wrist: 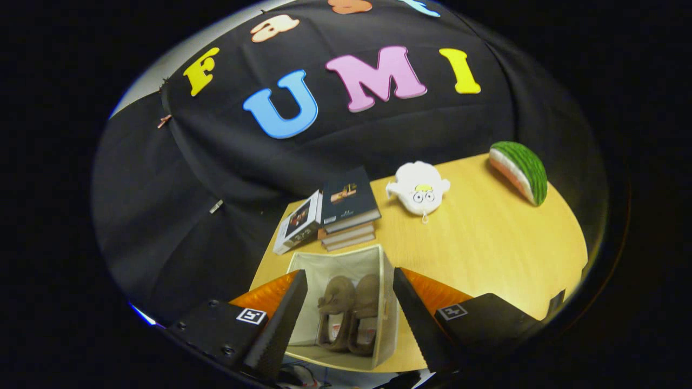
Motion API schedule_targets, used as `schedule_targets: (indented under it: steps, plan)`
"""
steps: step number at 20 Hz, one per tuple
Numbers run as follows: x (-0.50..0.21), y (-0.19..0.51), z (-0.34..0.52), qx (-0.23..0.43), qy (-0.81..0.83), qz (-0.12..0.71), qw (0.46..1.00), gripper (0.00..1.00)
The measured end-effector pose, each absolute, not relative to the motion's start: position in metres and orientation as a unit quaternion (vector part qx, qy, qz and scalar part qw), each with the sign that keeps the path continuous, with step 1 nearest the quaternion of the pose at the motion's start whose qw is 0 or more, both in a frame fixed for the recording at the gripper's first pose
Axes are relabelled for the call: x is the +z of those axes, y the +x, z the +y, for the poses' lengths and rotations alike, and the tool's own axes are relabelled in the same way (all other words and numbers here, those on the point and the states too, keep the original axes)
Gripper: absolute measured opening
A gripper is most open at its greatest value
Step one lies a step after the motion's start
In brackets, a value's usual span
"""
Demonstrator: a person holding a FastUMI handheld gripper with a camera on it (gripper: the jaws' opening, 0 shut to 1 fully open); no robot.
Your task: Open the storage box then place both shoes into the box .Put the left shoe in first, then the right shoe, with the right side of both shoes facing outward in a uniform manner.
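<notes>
Standing side by side inside the open storage box [378, 259], both brown shoes [350, 313] look placed. The gripper [350, 319] hovers above, fingers spread wide and empty, apparently finished.

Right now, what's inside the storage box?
Two brown shoes stand side by side inside the open storage box. Their lower parts are hidden. The tool hangs open above, holding nothing.

No wording can be read anywhere: the covers of the stacked books [346, 208] carry marks too small to make out, and a small square coded tag [252, 316] on the gripper bears a pattern, not letters.
</notes>
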State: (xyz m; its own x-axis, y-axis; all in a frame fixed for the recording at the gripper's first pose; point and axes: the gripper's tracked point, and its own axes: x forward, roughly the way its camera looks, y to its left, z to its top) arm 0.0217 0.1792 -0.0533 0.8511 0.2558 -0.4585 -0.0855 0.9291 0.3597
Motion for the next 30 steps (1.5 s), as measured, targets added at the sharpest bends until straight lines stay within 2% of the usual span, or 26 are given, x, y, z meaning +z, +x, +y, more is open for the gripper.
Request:
schedule_targets:
  steps: [4, 10, 22, 30]
  plan:
    - [-0.018, 0.034, 0.091, 0.027, 0.102, 0.173, 0.979, 0.98]
    - [0.024, 0.024, -0.004, -0.039, 0.035, 0.076, 0.996, 0.98]
    - [0.020, -0.025, -0.011, 0.095, 0.032, 0.019, 0.995, 0.98]
    - [-0.008, -0.023, -0.037, 0.065, 0.001, 0.045, 0.997, 0.98]
